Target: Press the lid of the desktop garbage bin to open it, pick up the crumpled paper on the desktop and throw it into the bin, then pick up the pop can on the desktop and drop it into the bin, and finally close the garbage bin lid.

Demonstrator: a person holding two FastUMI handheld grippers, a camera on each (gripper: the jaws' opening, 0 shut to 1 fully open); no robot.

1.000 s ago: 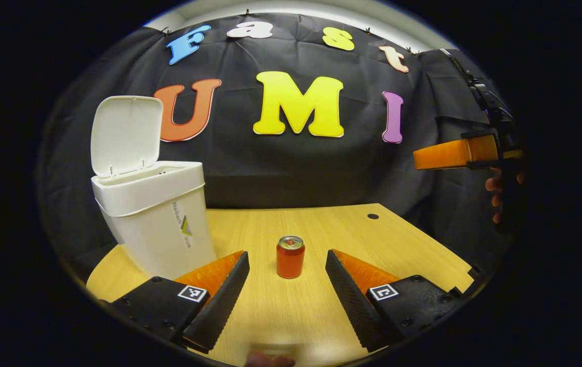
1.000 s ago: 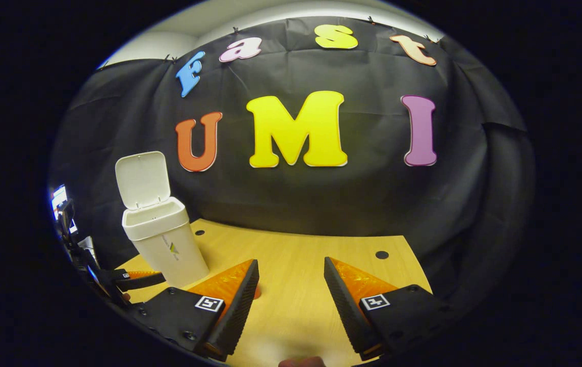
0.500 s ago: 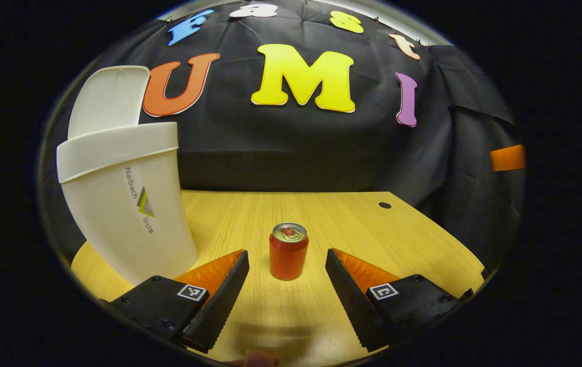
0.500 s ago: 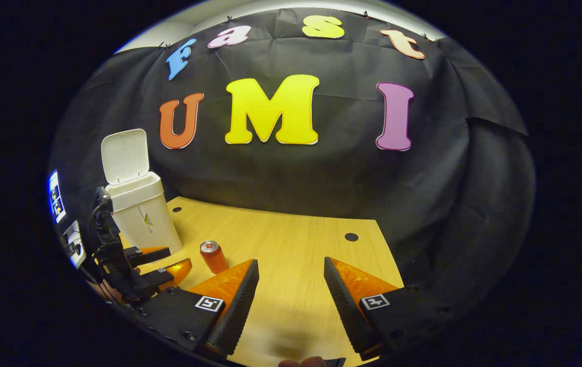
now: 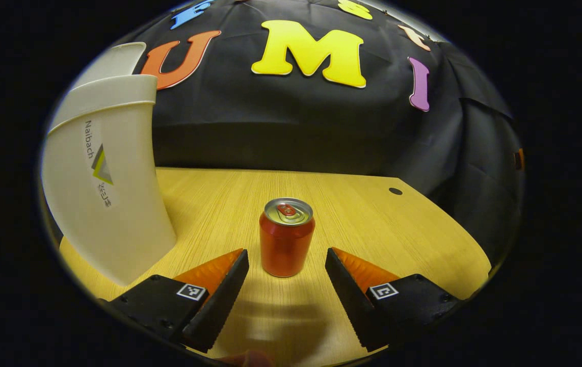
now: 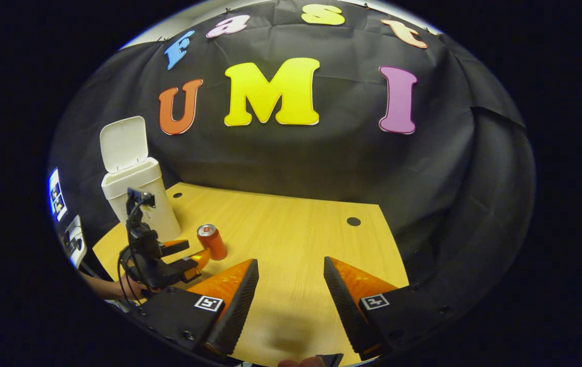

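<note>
Pop can (image 5: 287, 237) stands upright on the counter (image 5: 372, 224), silver top with pull tab facing up. It sits centred just ahead of the left gripper (image 5: 287, 265), whose fingers are spread wide, one on each side of the can and not touching it. Garbage bin (image 5: 105, 178) stands to the can's left, near but apart, lid (image 5: 110, 58) raised upright behind the rim.

In the right gripper view the can (image 6: 212, 241) is upright on the counter (image 6: 296, 239) just beside the bin (image 6: 140, 196), bin lid (image 6: 123, 143) open. Left gripper (image 6: 189, 257) points at the can, held by a hand (image 6: 130, 289) at the counter's edge. Right gripper (image 6: 288, 278) hovers well apart from the can, fingers spread, nothing between them.
</note>
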